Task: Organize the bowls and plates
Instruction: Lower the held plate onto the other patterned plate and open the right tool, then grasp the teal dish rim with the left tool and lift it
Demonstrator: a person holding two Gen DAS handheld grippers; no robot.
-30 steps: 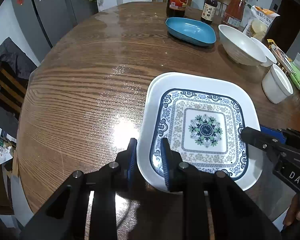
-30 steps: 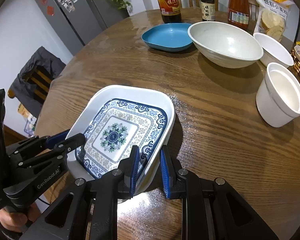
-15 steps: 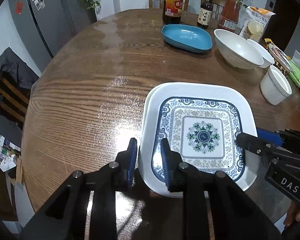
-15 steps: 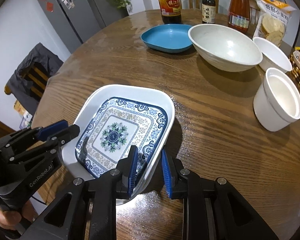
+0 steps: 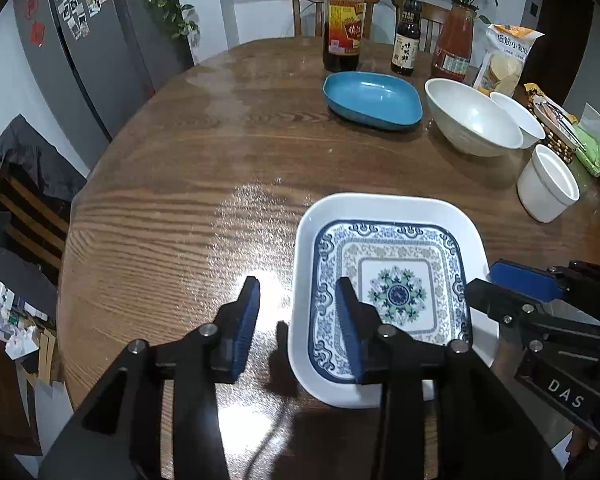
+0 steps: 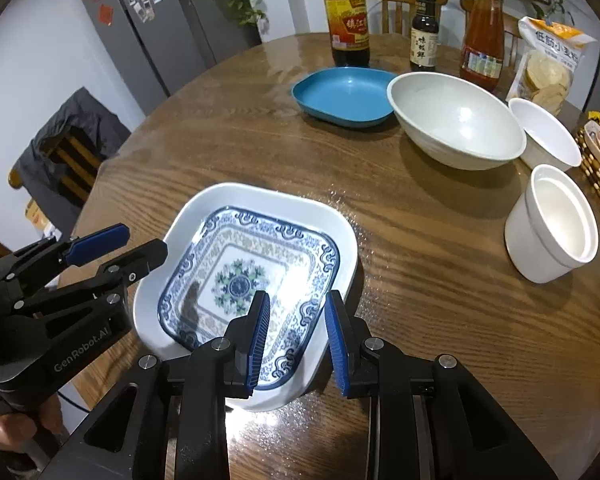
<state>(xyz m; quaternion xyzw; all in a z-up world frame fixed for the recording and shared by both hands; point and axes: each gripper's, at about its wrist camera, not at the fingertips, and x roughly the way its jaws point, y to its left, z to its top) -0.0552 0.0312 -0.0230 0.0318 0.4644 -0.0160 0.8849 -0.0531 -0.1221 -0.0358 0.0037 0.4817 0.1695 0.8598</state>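
Both handheld grippers point steeply downward over the near edge of the round wooden table (image 5: pixel 180 184). The left gripper (image 5: pixel 296 312) straddles the left rim of the white square plate (image 5: pixel 380 206); its jaws are opening, the rim between them with clear gaps on both sides, pads not pressing. In the right wrist view the same gripper (image 6: pixel 120 246) reaches in from the left, carried by a hand (image 6: pixel 8 428) low at the frame edge.

The right gripper (image 6: pixel 298 328) straddles the plates' right rim; its jaws are opening, moderately narrow, with the rim between the blue pads and no visible pressure.

The white square plate lies flat on the table with the smaller blue-and-white patterned square plate (image 6: pixel 248 284) nested inside it. Well apart, at the far side, stand the blue shallow dish (image 6: pixel 344 94), the large white bowl (image 6: pixel 456 120), a smaller white bowl (image 6: pixel 548 132) just beside it, and the white cylindrical cup (image 6: pixel 552 224).
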